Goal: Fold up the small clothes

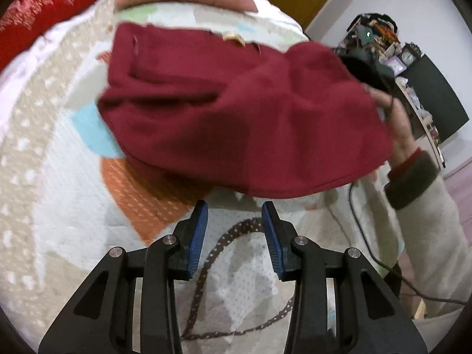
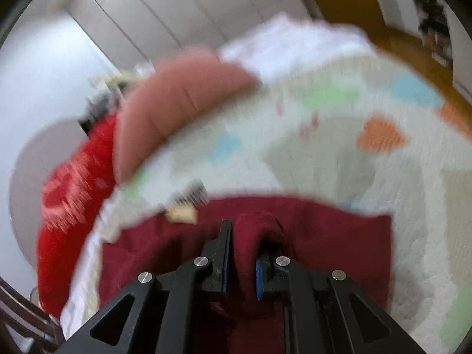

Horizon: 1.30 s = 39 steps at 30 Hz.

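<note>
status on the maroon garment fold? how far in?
Mid-fold. Done: one side of the maroon garment already lies flat on the quilt. In hand: the right gripper is shut on a bunch of it, carrying that edge over. The left gripper is open, holding nothing. Left: lay the edge down, flatten, finish folding.

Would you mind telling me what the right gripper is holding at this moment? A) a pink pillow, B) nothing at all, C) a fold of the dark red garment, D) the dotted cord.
C: in the right wrist view, the right gripper is shut on a bunched fold of the dark red garment, while the left gripper is open and empty.
</note>
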Each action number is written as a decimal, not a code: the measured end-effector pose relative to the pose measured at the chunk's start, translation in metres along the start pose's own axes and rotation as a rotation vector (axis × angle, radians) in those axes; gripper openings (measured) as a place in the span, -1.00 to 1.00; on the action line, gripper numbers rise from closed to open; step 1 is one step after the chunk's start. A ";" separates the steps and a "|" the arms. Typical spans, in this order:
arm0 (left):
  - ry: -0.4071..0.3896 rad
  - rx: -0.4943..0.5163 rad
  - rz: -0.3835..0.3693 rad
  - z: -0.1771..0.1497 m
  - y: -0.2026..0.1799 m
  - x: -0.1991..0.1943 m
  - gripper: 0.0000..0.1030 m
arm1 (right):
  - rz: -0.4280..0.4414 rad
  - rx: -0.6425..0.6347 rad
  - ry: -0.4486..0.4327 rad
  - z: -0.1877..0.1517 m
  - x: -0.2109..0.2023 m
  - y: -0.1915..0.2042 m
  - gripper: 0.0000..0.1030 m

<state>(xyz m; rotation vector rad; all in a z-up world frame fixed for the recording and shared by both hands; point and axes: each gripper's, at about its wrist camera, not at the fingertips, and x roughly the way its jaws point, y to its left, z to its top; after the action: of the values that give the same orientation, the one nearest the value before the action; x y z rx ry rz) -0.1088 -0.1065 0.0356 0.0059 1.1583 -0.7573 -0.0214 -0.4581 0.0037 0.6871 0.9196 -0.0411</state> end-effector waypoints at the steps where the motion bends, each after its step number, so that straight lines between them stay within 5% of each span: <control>1: 0.001 -0.005 0.009 0.001 0.001 0.006 -0.28 | 0.017 0.006 0.013 -0.002 -0.002 -0.002 -0.69; 2: -0.001 -0.011 0.016 0.002 0.003 0.009 -0.28 | 0.038 0.007 -0.004 -0.005 -0.011 -0.004 -0.59; 4: -0.012 -0.028 0.012 0.007 0.006 0.012 -0.28 | 0.074 0.001 -0.049 -0.018 -0.046 -0.004 0.12; 6: -0.030 -0.055 -0.002 0.014 0.010 0.011 -0.28 | 0.114 -0.021 -0.061 -0.038 -0.084 -0.003 0.26; 12: -0.052 -0.084 -0.008 0.018 0.016 0.008 -0.28 | 0.303 -0.150 0.047 -0.111 -0.134 0.017 0.31; 16: -0.073 -0.077 0.018 0.015 0.019 -0.003 -0.28 | 0.188 -0.237 0.182 -0.149 -0.091 0.030 0.32; 17: -0.079 -0.079 0.022 0.015 0.022 -0.006 -0.28 | 0.194 -0.235 0.213 -0.154 -0.082 0.032 0.26; 20: -0.114 -0.103 0.042 0.015 0.036 -0.021 -0.28 | 0.237 -0.282 0.254 -0.170 -0.062 0.047 -0.41; 21: -0.125 -0.112 0.048 0.015 0.041 -0.026 -0.28 | 0.238 -0.313 0.245 -0.169 -0.062 0.055 -0.66; 22: -0.139 -0.124 0.054 0.015 0.046 -0.031 -0.28 | 0.252 -0.324 0.229 -0.165 -0.064 0.062 -0.71; 26: -0.190 -0.158 0.076 0.017 0.062 -0.047 -0.28 | 0.386 -0.336 0.101 -0.120 -0.078 0.102 -0.74; 30: -0.196 -0.155 0.085 0.019 0.066 -0.049 -0.28 | 0.403 -0.377 -0.036 -0.063 -0.076 0.155 -0.77; 33: -0.174 -0.144 0.096 0.022 0.067 -0.042 -0.28 | 0.377 -0.402 -0.101 -0.031 -0.058 0.185 -0.77; 36: -0.155 -0.132 0.098 0.027 0.065 -0.030 -0.28 | 0.375 -0.373 -0.070 -0.013 0.001 0.199 -0.77; 38: -0.152 -0.129 0.109 0.030 0.065 -0.028 -0.28 | 0.319 -0.337 0.010 -0.011 0.047 0.197 -0.42; 39: -0.154 -0.128 0.109 0.032 0.065 -0.027 -0.28 | 0.261 -0.310 0.083 -0.015 0.073 0.192 0.05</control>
<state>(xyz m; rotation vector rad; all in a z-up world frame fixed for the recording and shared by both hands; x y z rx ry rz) -0.0524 -0.0546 0.0474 -0.0945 1.0494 -0.5761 0.0734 -0.2796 0.0452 0.5172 0.8849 0.3567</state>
